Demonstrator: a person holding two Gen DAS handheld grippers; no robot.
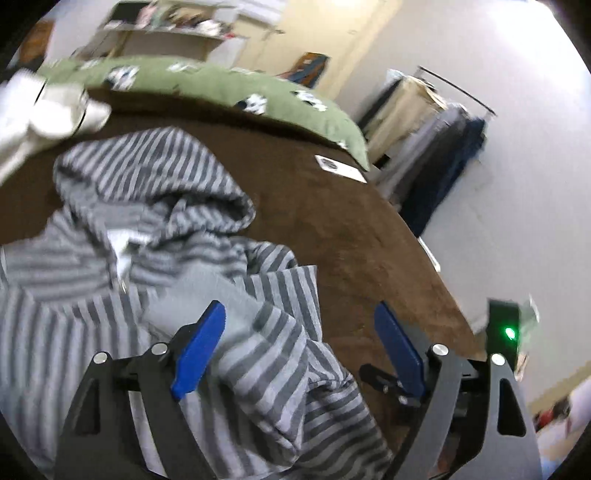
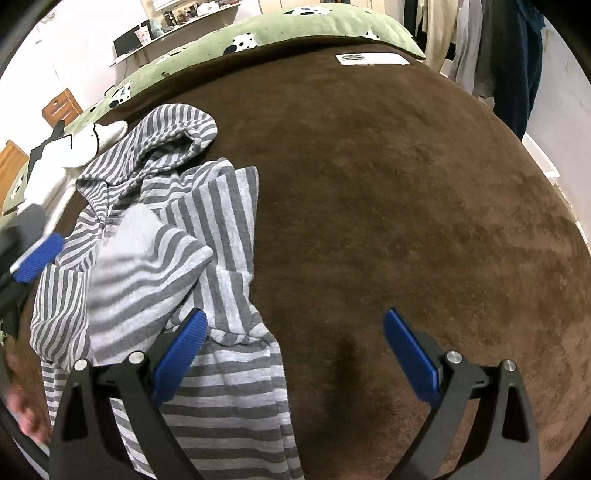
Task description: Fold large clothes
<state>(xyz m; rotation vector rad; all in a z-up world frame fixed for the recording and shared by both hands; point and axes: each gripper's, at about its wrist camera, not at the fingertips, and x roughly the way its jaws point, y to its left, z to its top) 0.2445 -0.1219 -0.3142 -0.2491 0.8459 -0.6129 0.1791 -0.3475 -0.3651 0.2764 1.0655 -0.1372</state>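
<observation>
Beneath both pairs of tongs, a grey-and-white striped hooded top (image 2: 155, 258) lay crumpled on a bed covered by a brown blanket (image 2: 406, 206). It was bunched in loose folds, its hood (image 1: 155, 173) farthest from the tongs, a sleeve or flap doubled over its middle. The left tongs (image 1: 299, 343) stood spread wide, pinching nothing; their left finger hovered over the striped cloth, their right finger over bare blanket beside the garment's edge. The right tongs (image 2: 291, 354) were likewise spread and empty, the left finger above the lower stretch of the top, the right finger well out over bare blanket. In the right wrist view, the left tongs' blue pad appeared at the far left, beside the garment. Beyond the hood, away from both tongs, lay a white cloth (image 1: 48, 110), then a green patterned cover (image 2: 314, 26), and a small white card (image 2: 373, 59) near the bed's far edge. Clothes hung on a rail (image 1: 443, 147) off to the right. Judging by the heap, the step in hand was laying the top out, with no fold yet made. The next move would likely call for each pair of tongs to close on a separate edge or corner and draw the cloth flat.
</observation>
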